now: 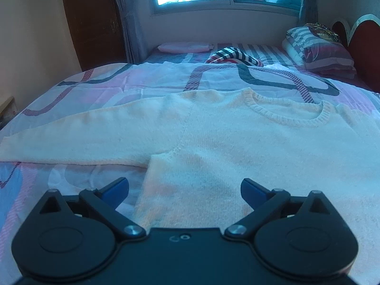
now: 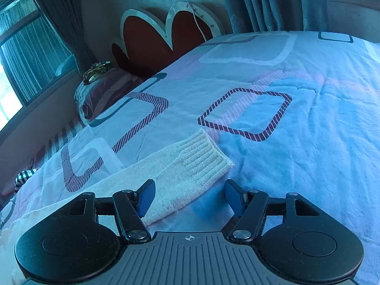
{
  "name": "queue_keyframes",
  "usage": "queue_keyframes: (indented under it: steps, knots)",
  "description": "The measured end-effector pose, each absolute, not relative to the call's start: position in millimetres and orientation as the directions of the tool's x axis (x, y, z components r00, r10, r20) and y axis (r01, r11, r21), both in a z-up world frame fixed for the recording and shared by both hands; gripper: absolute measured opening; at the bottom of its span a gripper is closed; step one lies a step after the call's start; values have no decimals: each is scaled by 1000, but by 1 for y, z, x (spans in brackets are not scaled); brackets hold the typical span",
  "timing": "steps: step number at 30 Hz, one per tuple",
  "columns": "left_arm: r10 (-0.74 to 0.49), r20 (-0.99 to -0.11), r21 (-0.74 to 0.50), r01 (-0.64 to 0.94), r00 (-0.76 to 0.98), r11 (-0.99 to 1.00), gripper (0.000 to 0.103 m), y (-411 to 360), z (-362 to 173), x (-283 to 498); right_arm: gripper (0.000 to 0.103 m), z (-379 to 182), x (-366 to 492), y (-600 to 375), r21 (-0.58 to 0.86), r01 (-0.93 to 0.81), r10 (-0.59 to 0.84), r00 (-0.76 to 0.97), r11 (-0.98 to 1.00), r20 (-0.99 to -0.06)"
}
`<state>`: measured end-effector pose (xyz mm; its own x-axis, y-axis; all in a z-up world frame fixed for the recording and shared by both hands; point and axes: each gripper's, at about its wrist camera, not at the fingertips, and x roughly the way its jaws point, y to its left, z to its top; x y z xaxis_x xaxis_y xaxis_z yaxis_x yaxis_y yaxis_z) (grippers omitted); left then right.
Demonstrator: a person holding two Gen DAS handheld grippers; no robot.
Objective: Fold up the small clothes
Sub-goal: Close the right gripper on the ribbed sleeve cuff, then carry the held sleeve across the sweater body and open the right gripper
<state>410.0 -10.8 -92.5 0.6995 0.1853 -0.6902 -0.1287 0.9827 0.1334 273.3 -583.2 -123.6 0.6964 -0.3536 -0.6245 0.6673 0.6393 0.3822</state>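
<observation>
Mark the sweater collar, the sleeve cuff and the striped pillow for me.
collar (image 1: pixel 288 116): left wrist view, on the ribbed front edge of the neckline.
cuff (image 2: pixel 204 158): right wrist view, on the middle of the ribbed band.
pillow (image 1: pixel 323 52): left wrist view, on its top face.

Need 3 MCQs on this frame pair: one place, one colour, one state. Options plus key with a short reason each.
1. Where does the sweater lie?
A. spread flat on the bedspread
B. hanging on the headboard
C. stacked on the pillows

2. What colour are the pads of the right tool?
A. red
B. blue
C. white

3. What state is the left tool in?
A. shut on a sleeve
B. shut on nothing
C. open, holding nothing

Key:
1 A: body and sleeves lie spread out on the patterned cover.
2 B: both pads show blue against the black linkage.
3 C: its fingers stand wide apart, with the sweater's lower edge lying between them, ungripped.
</observation>
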Motion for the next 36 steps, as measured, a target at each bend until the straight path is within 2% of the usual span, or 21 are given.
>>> queue_keyframes:
  steps: [1,3,4,5,7,9,12,18,23,30,36]
  knots:
    - [186,-694,133,-131,695,983,100,-10,-93,411,64,-124,274,-585,395,662,-347,704,637,-620]
    - [193,-696,133,-140,691,981,100,-8,-93,411,54,-126,277,-587,415,658,-341,713,628,-613]
    - [210,-693,146,-152,690,978,100,-6,-92,411,38,-128,278,-588,421,660,-339,712,622,-615]
    - [225,-687,159,-159,691,974,100,-4,-91,410,28,-131,280,-590,420,666,-346,709,617,-615]
    - [223,-685,159,-157,693,975,101,2,-90,409,23,-131,285,-590,408,666,-354,707,625,-613]
    - [211,-702,157,-142,680,977,101,9,-92,410,4,-127,294,-585,375,656,-348,702,655,-621]
    - [182,-726,139,-119,663,983,101,18,-94,409,2,-118,309,-569,345,622,-334,717,703,-612]
    - [206,-718,166,-123,665,978,101,34,-85,406,2,-102,342,-516,329,531,-270,762,781,-588]
    - [147,-725,98,-111,673,989,102,55,-79,408,2,-83,377,-418,311,370,-133,804,876,-580]
    - [108,-725,86,-65,680,994,102,79,-76,407,2,-82,406,-301,283,204,7,801,937,-599]
    - [145,-707,98,-107,692,989,102,108,-75,403,2,-89,419,-219,273,96,97,783,957,-614]
